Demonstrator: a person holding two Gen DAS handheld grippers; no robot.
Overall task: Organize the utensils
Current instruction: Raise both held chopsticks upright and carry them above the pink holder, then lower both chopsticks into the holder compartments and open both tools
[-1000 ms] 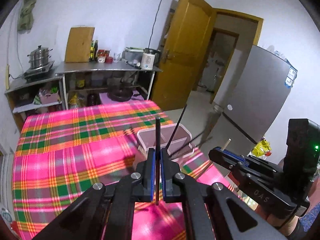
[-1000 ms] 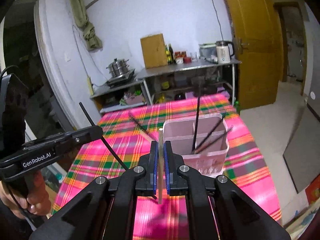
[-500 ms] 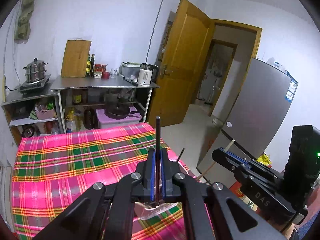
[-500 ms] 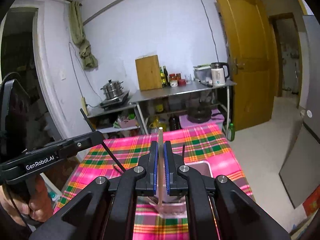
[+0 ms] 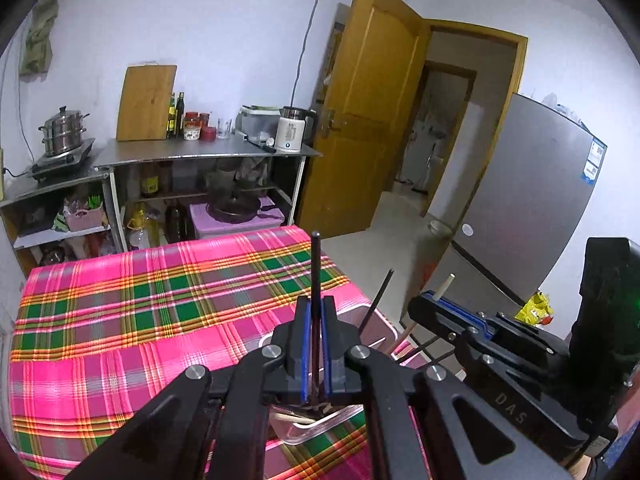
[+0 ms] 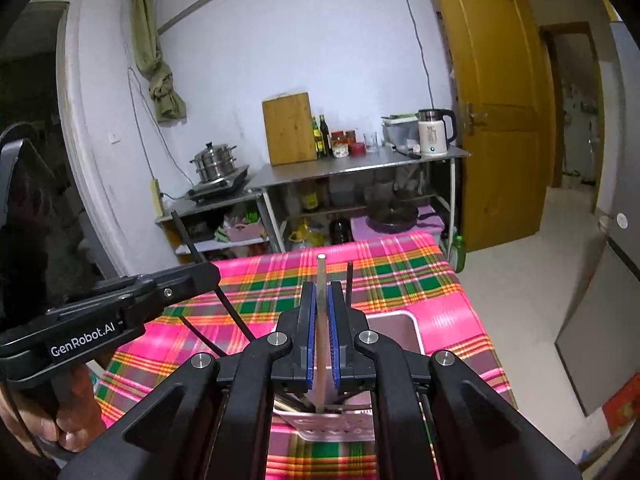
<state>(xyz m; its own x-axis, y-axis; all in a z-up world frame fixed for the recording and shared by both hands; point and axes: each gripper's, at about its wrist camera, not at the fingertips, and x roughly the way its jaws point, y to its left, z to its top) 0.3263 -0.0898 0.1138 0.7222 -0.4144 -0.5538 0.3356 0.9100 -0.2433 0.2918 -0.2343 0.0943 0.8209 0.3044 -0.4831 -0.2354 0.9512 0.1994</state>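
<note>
My left gripper [image 5: 315,306] is shut on a black chopstick [image 5: 315,268] that stands upright between its blue pads. It hangs over the pink utensil holder [image 5: 386,324], which stands on the pink plaid tablecloth [image 5: 140,320]. In the right wrist view my right gripper [image 6: 321,290] is shut on a pale wooden chopstick [image 6: 321,276], upright above the same holder [image 6: 396,332]. Several black chopsticks [image 6: 349,284] lean inside it. Each gripper shows in the other's view: the right gripper [image 5: 430,304] and the left gripper [image 6: 208,276], the latter with a hand on its handle.
Behind the table stands a steel counter [image 5: 208,154] with a white kettle [image 5: 290,134], jars and a wooden cutting board [image 5: 146,104]. A steamer pot [image 5: 62,132] sits on a stove at left. A yellow door [image 5: 368,112] and a grey fridge [image 5: 532,208] are to the right.
Both grippers moved forward across the table with their chopsticks. The holder, ahead of them a second ago, now lies directly under the fingers.
</note>
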